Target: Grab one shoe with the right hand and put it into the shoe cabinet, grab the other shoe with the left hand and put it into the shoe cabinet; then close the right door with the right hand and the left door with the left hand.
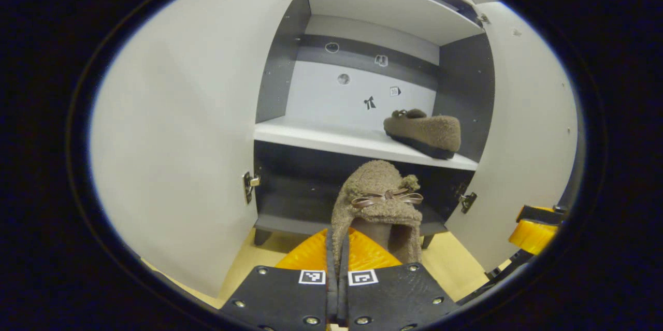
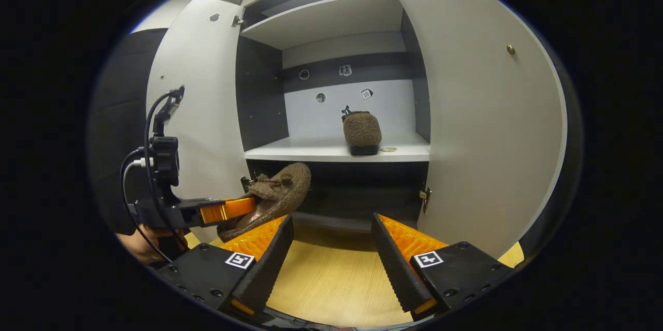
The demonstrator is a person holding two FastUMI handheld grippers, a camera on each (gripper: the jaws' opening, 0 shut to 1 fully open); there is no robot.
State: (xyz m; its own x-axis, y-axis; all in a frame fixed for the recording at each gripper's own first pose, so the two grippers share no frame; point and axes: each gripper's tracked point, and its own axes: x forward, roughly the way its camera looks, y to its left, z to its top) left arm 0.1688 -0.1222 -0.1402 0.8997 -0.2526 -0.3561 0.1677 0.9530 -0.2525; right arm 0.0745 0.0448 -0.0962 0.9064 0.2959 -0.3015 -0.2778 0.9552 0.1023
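Note:
A fuzzy brown shoe (image 1: pixel 380 201) with a small bow hangs in front of the open shoe cabinet. My left gripper (image 1: pixel 337 240) is shut on its side wall near the heel. From the right gripper view, the same shoe (image 2: pixel 277 193) sits in the left gripper (image 2: pixel 228 210), low at the left, toe pointing at the cabinet. The matching shoe (image 1: pixel 424 131) rests on the right part of the middle shelf (image 1: pixel 331 140), also seen heel-on as the shelved shoe (image 2: pixel 361 133). My right gripper (image 2: pixel 331 219) is open with nothing between its fingers, in front of the lower compartment.
Both cabinet doors stand wide open: the left door (image 1: pixel 181 155) and the right door (image 1: pixel 523 139), seen again as left door (image 2: pixel 202 113) and right door (image 2: pixel 476 129). A wooden floor (image 2: pixel 331 279) lies below. A hand (image 2: pixel 137 248) holds the left gripper.

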